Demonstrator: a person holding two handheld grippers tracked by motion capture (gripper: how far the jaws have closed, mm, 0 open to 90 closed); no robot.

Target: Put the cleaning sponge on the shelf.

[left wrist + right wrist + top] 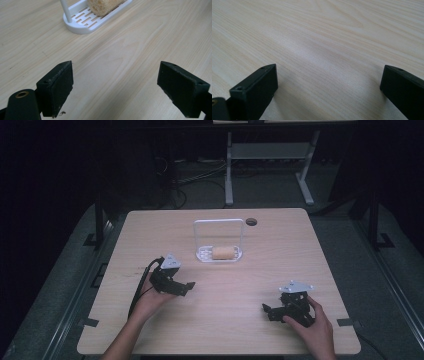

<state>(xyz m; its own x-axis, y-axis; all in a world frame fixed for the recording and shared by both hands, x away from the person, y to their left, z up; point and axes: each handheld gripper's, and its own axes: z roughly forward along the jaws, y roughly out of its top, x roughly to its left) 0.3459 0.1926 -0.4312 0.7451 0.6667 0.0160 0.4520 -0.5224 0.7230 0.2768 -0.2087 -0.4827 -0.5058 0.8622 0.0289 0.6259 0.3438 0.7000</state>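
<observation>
Dark room, pale wooden bench (225, 320); white rack (219, 254) held tan roll (223, 253). Left gripper (186, 287) and right gripper (267, 311) rested wide apart-jawed, empty, on bench.

rack (82, 23) and sponge (103, 6) cropped at top

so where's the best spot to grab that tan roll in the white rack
Probably across its middle, from above. The tan roll lies on its side along the white rack, whose tall loop handle stands over it, so come down on the near side of the loop. The left gripper is closer, jaws wide open and facing it.
</observation>
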